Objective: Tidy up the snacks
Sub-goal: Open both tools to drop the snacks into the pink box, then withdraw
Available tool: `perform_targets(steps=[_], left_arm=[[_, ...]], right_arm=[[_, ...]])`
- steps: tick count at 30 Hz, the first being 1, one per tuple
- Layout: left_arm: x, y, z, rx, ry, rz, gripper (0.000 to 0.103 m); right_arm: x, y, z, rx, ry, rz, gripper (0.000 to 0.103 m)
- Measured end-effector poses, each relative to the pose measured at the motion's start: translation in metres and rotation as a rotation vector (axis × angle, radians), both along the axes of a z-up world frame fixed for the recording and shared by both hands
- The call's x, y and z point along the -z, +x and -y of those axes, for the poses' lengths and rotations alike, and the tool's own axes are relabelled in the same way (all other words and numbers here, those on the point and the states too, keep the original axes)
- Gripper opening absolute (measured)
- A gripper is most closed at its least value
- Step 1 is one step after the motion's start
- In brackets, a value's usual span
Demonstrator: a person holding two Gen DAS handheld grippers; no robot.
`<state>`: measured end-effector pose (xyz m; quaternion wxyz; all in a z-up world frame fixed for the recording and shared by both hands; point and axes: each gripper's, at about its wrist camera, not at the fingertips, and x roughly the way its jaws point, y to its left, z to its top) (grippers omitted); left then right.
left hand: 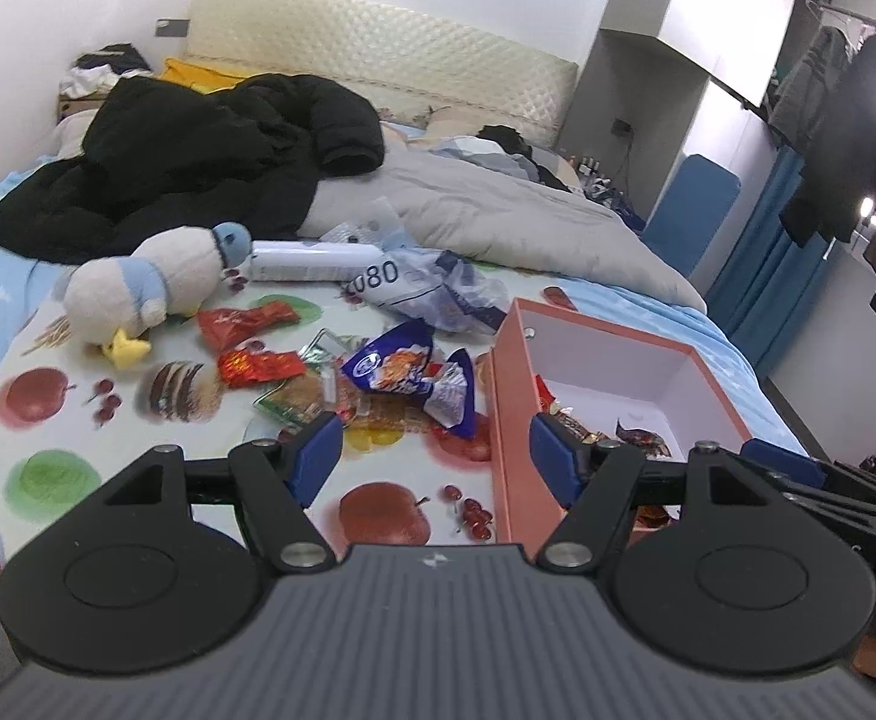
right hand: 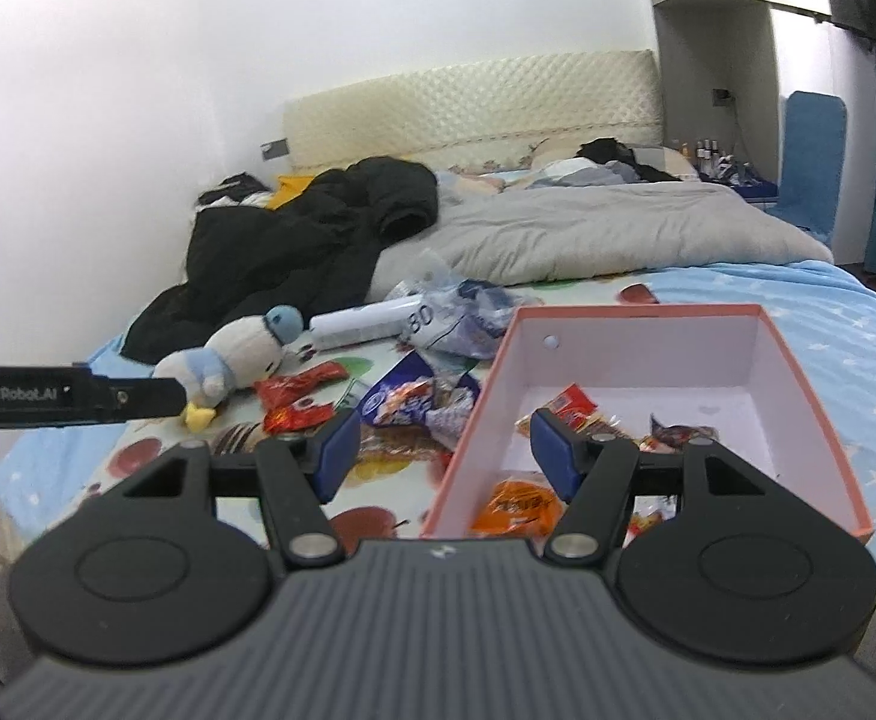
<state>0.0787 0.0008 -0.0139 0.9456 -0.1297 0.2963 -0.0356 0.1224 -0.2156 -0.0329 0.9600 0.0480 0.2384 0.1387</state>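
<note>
— So, take it from the big thing down: where does everything lie on that bed with the fruit-printed sheet (left hand: 48, 468)?

— The open salmon-pink cardboard box with the white inside (right hand: 810, 378) sits on the right side of the sheet, with a few wrapped snacks already in it, an orange packet (right hand: 519, 504) nearest the front wall. The loose pile lies just beside the box's left wall, out towards the white and blue plush duck (left hand: 162, 282).

— And which piece would you say goes next?

— My guess is the blue and white crinkled foil snack bag (left hand: 399, 363). It's the biggest one left, and it lies almost against the box, its long axis slanting from upper left down towards the box corner. Beyond it are two small red foil packets (left hand: 258, 367), farther left.

— Which hand is better placed?

— The left gripper (left hand: 435, 459), I'd judge. The blue bag lies straight ahead of it and a touch left, between its fingers' line of sight. The right gripper (right hand: 443, 450) straddles the box's left wall, one blue pad over the sheet, one over the box.

— Are either of them holding anything?

— No. Both stand with their pads well apart and nothing between them.
</note>
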Motion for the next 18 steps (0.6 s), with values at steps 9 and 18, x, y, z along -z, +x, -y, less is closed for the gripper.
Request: perform_targets(steps=[9,18], left_arm=[[0.012,-0.014,-0.020,-0.062,0.009,-0.039,0.073],[0.027,-0.014,-0.016,-0.054,0.053,-0.088,0.074]], right_arm=[[0.004,-0.006,-0.024,-0.072,-0.009,-0.008,0.065],[0.028,-0.009,-0.032,-0.092,0.005,-0.055,0.065]])
